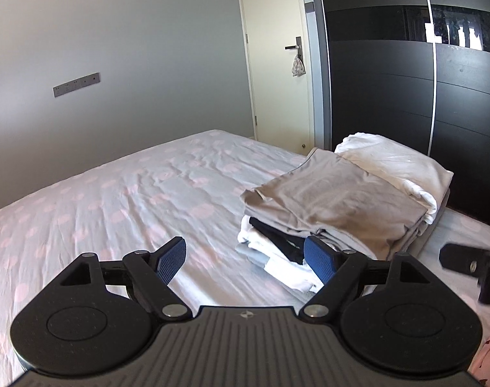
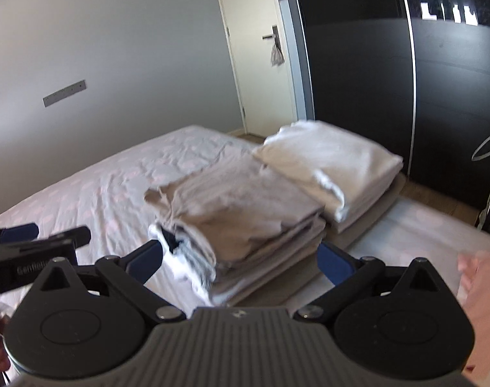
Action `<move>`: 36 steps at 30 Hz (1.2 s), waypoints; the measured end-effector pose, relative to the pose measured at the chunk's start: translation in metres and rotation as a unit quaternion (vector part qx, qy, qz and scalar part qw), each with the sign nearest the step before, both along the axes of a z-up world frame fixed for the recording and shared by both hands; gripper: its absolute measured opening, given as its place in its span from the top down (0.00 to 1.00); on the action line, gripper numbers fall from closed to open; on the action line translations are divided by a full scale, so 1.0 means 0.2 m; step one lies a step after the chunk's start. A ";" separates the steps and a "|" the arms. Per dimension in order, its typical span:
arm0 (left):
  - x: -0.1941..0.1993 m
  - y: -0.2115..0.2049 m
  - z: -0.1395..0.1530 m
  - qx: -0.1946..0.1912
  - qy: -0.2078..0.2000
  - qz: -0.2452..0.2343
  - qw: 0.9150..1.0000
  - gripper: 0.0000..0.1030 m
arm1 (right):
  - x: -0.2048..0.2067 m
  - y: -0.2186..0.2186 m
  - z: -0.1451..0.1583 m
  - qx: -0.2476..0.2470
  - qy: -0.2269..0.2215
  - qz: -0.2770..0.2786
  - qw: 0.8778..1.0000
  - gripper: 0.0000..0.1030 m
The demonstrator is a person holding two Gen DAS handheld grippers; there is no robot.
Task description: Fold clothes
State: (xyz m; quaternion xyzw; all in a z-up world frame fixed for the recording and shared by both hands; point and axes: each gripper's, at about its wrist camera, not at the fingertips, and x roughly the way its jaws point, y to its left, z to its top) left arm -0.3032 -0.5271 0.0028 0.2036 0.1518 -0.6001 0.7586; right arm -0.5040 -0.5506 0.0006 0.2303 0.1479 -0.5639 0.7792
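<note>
A stack of folded clothes sits on the bed, topped by a beige garment (image 1: 335, 193) (image 2: 238, 200), with white and dark pieces showing at its near end. A folded white garment (image 1: 396, 164) (image 2: 332, 161) lies on a second pile just behind it. My left gripper (image 1: 246, 262) hangs open over the sheet just in front of the stack's near left corner, nothing between its blue pads. My right gripper (image 2: 241, 262) is open too, its fingers standing either side of the stack's near end without pressing it. The left gripper (image 2: 35, 235) also shows at the left edge of the right wrist view.
The bed (image 1: 115, 193) has a pale sheet with pink spots and stretches left and back to a grey wall. A cream door (image 1: 277, 64) and a dark sliding wardrobe (image 1: 406, 80) stand behind the stacks. Pinkish cloth (image 2: 480, 277) lies at the right edge.
</note>
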 end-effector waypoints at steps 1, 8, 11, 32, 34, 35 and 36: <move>0.00 0.01 -0.01 0.000 0.000 0.001 1.000 0.22 | 0.00 0.01 -0.03 0.006 0.000 -0.004 1.000 0.01; 0.01 0.05 -0.05 0.012 0.020 0.010 1.000 0.22 | 0.04 0.06 -0.12 0.011 0.018 -0.010 1.000 0.01; 0.02 0.06 -0.07 0.022 0.025 0.013 0.999 0.22 | 0.05 0.08 -0.12 0.003 0.017 -0.006 1.000 0.01; 0.02 0.17 -0.05 0.019 0.026 0.010 0.999 0.22 | 0.17 0.19 -0.07 -0.042 0.052 0.030 0.997 0.01; 0.03 0.17 -0.05 0.019 0.028 0.011 0.999 0.22 | 0.18 0.20 -0.06 -0.044 0.052 0.029 0.997 0.01; 0.03 0.18 -0.05 0.018 0.030 0.011 0.999 0.22 | 0.18 0.20 -0.06 -0.045 0.052 0.029 0.997 0.01; 0.03 0.18 -0.05 0.018 0.031 0.012 0.999 0.22 | 0.18 0.20 -0.06 -0.045 0.052 0.029 0.997 0.01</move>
